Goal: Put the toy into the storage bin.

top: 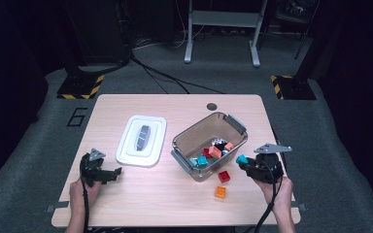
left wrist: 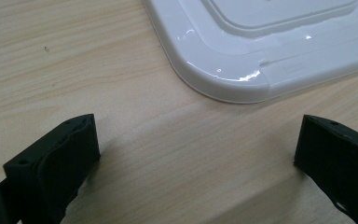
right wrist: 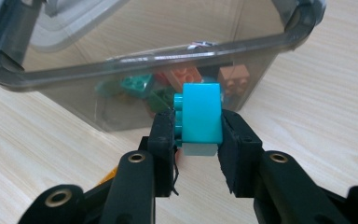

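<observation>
The right tool [right wrist: 198, 128] grips a blue block [right wrist: 199, 117] just beside the clear box [top: 233, 124]. Red block [top: 224, 176] and orange block [top: 220, 192] lie near that box. The left tool [top: 110, 174] gapes empty by the white lid [top: 126, 145].

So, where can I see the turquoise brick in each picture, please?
High view: turquoise brick at right, in the right gripper, beside the clear bin.
Left gripper view: not in it.
Right gripper view: centre, pinched between the black jaws.
Shared landmark: the clear bin.
</observation>
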`<control>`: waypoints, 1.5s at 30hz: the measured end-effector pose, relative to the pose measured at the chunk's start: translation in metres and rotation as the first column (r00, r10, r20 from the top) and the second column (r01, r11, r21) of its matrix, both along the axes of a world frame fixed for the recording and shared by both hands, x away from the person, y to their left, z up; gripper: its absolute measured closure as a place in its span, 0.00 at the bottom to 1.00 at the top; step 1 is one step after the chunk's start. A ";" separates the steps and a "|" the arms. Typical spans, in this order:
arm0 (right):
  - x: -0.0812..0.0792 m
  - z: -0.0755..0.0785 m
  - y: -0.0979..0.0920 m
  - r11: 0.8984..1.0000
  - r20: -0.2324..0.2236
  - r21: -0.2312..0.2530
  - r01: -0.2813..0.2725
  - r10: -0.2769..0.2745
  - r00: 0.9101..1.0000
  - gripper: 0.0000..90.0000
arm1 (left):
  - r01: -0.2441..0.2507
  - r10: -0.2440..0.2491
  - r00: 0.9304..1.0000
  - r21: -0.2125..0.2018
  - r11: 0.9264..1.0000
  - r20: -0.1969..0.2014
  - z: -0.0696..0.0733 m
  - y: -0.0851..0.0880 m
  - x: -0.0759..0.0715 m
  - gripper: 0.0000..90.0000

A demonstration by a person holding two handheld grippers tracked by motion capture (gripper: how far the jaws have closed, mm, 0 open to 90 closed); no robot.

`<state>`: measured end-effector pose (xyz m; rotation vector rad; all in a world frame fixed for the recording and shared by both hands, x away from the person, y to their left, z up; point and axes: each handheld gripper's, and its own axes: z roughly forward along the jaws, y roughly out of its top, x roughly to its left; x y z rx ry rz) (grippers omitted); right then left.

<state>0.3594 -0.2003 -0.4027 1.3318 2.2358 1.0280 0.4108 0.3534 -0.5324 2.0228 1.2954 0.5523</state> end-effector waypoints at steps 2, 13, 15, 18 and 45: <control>0.000 0.005 0.001 1.000 0.010 -0.004 -0.006 0.006 1.000 0.76 | 0.000 0.000 1.000 0.000 1.000 0.000 0.000 0.000 0.000 0.00; 0.003 0.038 0.008 1.000 0.066 -0.007 -0.021 0.021 0.998 0.76 | 0.000 0.000 1.000 0.000 1.000 0.000 0.000 0.000 0.000 0.00; 0.004 0.044 0.011 1.000 0.075 -0.008 -0.027 0.028 0.997 0.76 | 0.000 0.000 1.000 0.000 1.000 0.000 0.000 0.000 0.000 0.00; 0.007 0.051 0.017 0.999 0.083 -0.016 -0.037 0.038 0.996 0.76 | 0.000 0.000 1.000 0.000 1.000 0.000 0.000 0.000 0.000 0.00; 0.028 0.027 0.087 0.981 -0.027 -0.052 -0.185 0.184 0.983 0.76 | 0.000 0.000 1.000 0.000 1.000 0.000 0.000 0.000 0.000 0.00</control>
